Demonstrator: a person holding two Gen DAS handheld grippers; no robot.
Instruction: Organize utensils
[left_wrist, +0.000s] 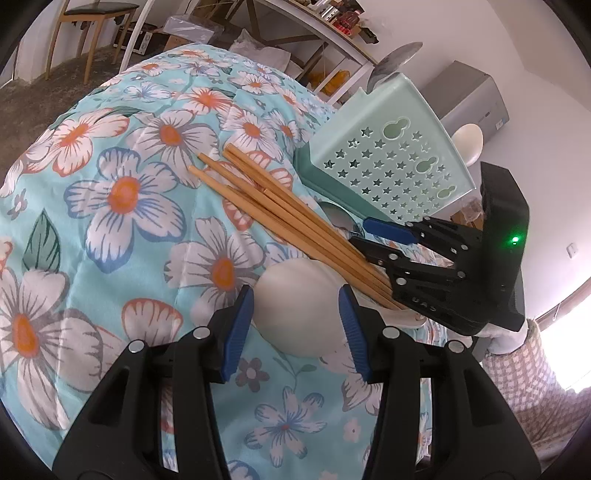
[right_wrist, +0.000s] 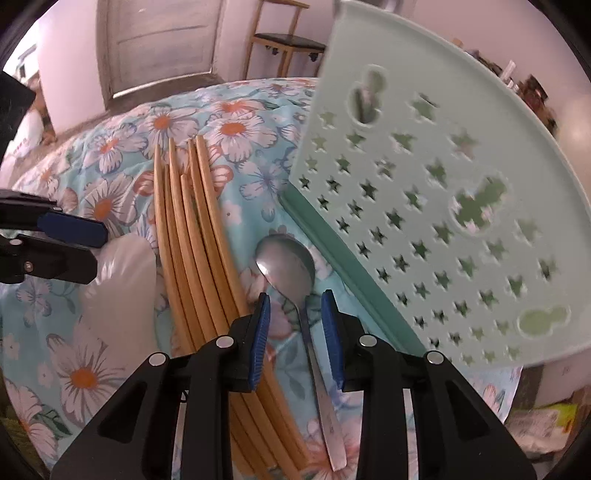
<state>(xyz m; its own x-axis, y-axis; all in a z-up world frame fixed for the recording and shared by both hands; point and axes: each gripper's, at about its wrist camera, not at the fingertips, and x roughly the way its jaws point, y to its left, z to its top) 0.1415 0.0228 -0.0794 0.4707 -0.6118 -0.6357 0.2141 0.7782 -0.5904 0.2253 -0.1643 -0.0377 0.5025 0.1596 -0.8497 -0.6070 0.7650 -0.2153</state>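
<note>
Your right gripper (right_wrist: 295, 332) hung with its jaws apart astride the metal spoon (right_wrist: 295, 280), which lay on the floral quilt (right_wrist: 85, 376), bowl pointing away, handle running back beneath the fingers. Just left, 6 wooden chopsticks (right_wrist: 192, 236) lay roughly parallel; just right stood the mint utensil holder (right_wrist: 443, 206). Your left gripper (left_wrist: 297, 317) sat open around the white spoon (left_wrist: 295, 306), pads not clearly pressing.

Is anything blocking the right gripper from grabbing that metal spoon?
Nothing visible. The right gripper already straddles the metal spoon at its neck, pads apart from it. The chopsticks lie beside it, just outside one finger.
</note>
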